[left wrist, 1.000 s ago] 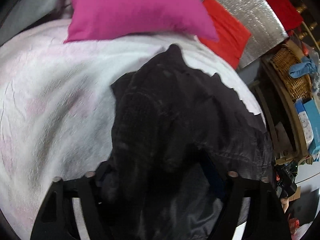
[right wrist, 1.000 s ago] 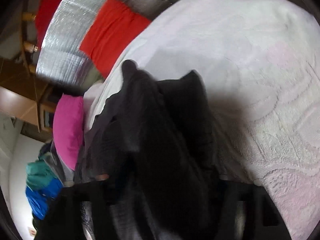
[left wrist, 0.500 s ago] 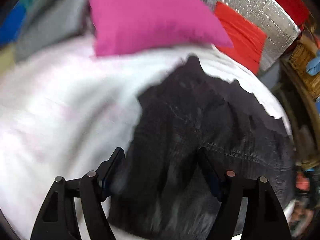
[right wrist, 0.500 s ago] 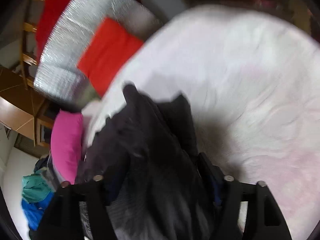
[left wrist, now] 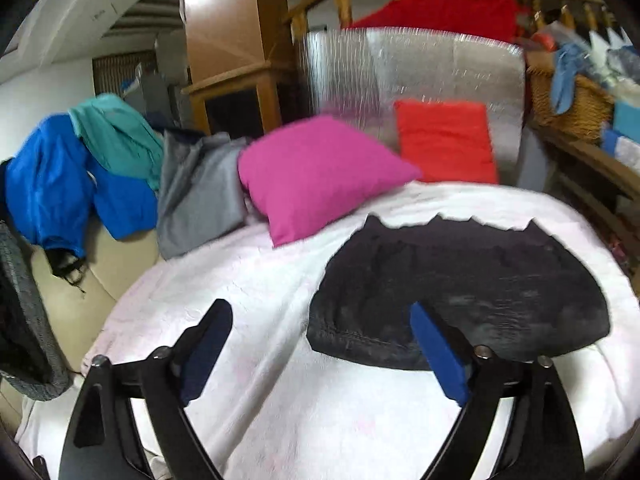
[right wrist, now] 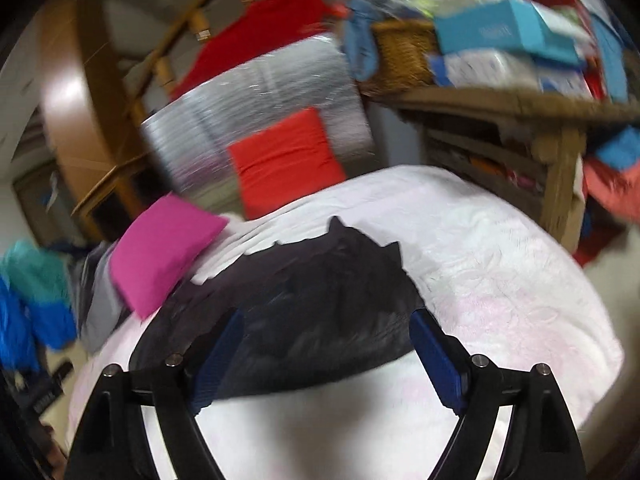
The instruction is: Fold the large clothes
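Observation:
A dark black garment (left wrist: pixel 460 288) lies folded in a flat, roughly rectangular bundle on the white bed cover (left wrist: pixel 260 288). My left gripper (left wrist: pixel 320 312) hovers above and in front of it, its jaws opening, nothing between the blue pads. In the right wrist view the same garment (right wrist: pixel 320 312) lies beyond my right gripper (right wrist: pixel 324 320), whose jaws are also opening and hold nothing. Both grippers are lifted clear of the cloth.
A pink pillow (left wrist: pixel 320 172) and a red cushion (left wrist: pixel 444 144) sit at the head of the bed against a silver panel (left wrist: pixel 400 72). Blue, teal and grey clothes (left wrist: pixel 100 172) hang at the left. A wicker basket (left wrist: pixel 568 100) and cluttered shelves (right wrist: pixel 520 128) stand at the right.
Both grippers let go of the black garment, opened wide, and pulled up and back from it. The garment now lies flat on the bed, and more of the room shows.

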`<state>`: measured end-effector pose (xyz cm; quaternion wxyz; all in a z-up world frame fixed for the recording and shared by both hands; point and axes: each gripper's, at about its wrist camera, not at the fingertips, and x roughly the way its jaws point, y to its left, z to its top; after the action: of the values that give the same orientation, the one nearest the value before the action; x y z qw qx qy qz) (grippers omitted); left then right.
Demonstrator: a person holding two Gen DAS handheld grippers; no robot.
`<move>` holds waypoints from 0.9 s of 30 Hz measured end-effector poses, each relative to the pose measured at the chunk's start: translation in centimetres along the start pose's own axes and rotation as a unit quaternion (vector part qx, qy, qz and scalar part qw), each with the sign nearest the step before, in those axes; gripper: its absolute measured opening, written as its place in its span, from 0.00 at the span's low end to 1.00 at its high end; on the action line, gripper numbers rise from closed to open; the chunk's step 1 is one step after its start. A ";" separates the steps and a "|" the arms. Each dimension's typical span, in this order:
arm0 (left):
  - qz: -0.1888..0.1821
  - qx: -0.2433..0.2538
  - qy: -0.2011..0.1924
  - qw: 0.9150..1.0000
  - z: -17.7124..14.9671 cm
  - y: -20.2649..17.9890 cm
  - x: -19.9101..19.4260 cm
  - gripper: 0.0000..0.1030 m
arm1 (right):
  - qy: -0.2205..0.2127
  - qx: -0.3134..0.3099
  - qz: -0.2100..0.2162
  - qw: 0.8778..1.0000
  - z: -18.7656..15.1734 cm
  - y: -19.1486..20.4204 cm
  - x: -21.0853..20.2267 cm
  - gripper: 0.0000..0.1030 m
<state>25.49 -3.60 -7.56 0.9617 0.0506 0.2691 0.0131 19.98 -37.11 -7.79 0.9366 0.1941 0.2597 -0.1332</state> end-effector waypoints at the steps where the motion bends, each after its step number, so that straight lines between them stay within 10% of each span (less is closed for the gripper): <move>1: 0.002 0.001 -0.009 1.000 -0.1 0.1 -1.0 0.90 | -0.002 -0.013 0.004 1.000 -0.3 1.0 -1.1 0.85; 14: -0.005 -0.018 -0.094 0.995 -1.8 3.2 -14.6 0.92 | -0.097 -0.056 0.044 0.993 -3.6 5.7 -16.4 0.92; 27: -0.010 -0.013 -0.124 0.992 -3.3 3.8 -21.2 0.98 | -0.128 -0.078 0.064 0.987 -3.9 7.1 -22.4 0.97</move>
<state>5.63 -0.65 0.99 0.9883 0.0367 0.1481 0.0007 2.19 -25.81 3.22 0.9810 0.1182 0.1341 -0.0759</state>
